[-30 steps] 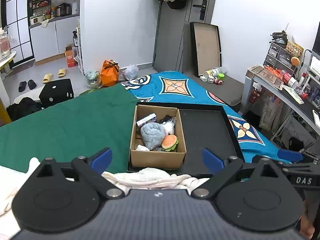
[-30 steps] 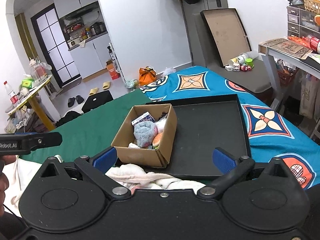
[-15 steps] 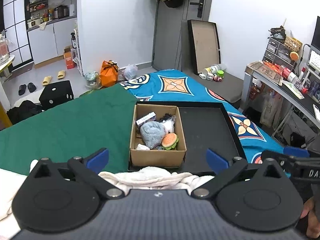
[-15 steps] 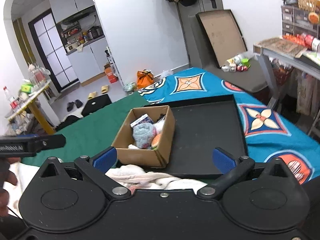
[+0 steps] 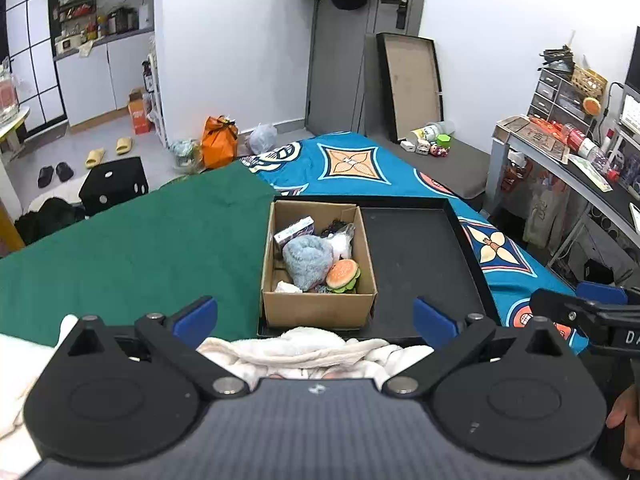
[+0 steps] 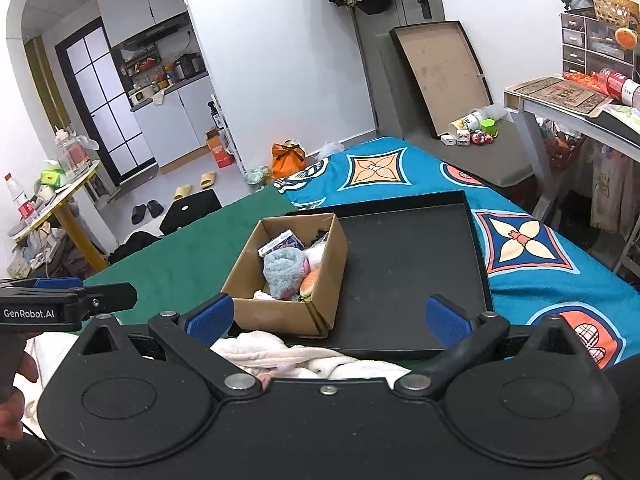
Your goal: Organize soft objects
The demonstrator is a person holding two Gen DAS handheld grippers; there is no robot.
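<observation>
One box (image 5: 318, 308), one tray (image 5: 420, 264).

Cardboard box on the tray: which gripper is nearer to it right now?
Left, slightly. The left gripper faces the cardboard box head-on, centred between its fingers; the right gripper sits off to its right, before the bare black tray.

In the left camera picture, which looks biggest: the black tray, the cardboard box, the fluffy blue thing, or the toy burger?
1. Black tray
2. Cardboard box
3. Fluffy blue thing
4. Toy burger

All four lie close together, so nearness hardly skews this.
</observation>
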